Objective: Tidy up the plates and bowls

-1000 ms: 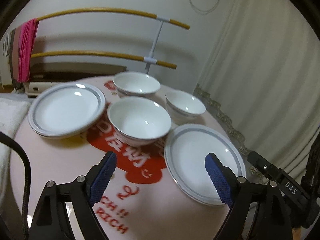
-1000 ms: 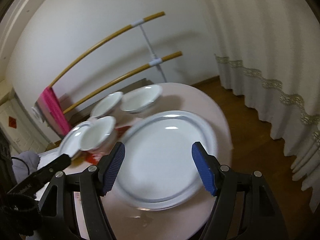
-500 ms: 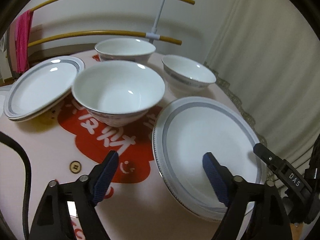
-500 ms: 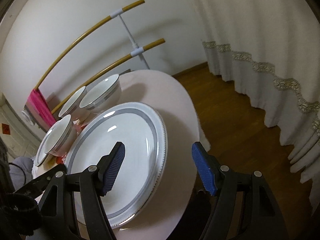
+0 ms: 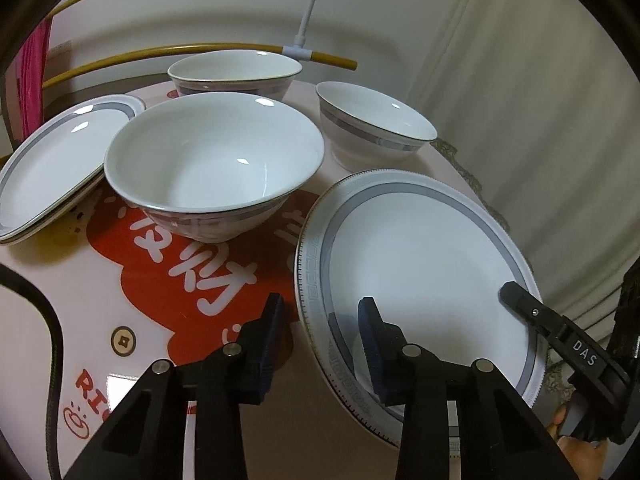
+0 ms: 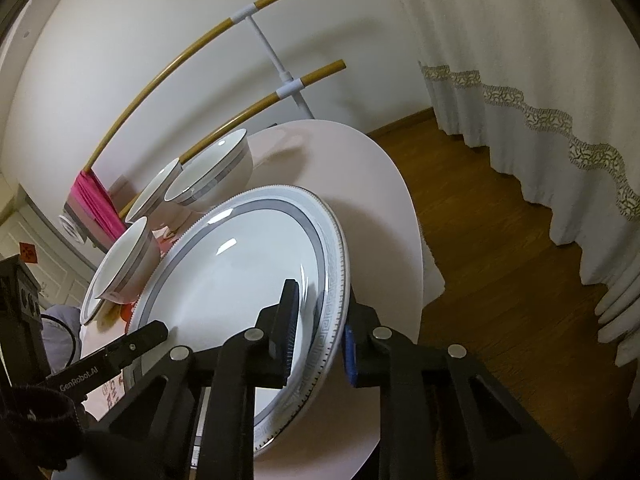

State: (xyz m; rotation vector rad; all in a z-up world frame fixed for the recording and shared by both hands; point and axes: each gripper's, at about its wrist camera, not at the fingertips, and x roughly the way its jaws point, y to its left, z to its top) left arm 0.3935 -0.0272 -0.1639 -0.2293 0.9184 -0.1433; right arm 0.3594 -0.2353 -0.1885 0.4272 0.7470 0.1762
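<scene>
A large white plate with a grey band (image 5: 420, 272) (image 6: 240, 272) lies at the near right of the round pink table (image 5: 60, 280). My left gripper (image 5: 320, 336) straddles the plate's left rim. Its jaws are closing, and a sliver of table still shows between the outer pad and the rim. My right gripper (image 6: 320, 336) is closing on the opposite rim, one pad on the plate's inside and one under its edge. A big white bowl (image 5: 212, 160), a second bowl (image 5: 236, 76) and a smaller bowl (image 5: 376, 120) stand behind. Stacked plates (image 5: 52, 164) lie at the left.
Yellow rack bars (image 5: 200, 50) and a pink cloth (image 5: 36, 72) stand behind the table. A white curtain (image 6: 540, 80) hangs on the right over a wooden floor (image 6: 500, 280). The table's edge (image 6: 412, 240) runs just past the plate.
Both grippers came down and forward onto the near plate. Their jaws went from wide apart to narrow around opposite sides of its rim.
</scene>
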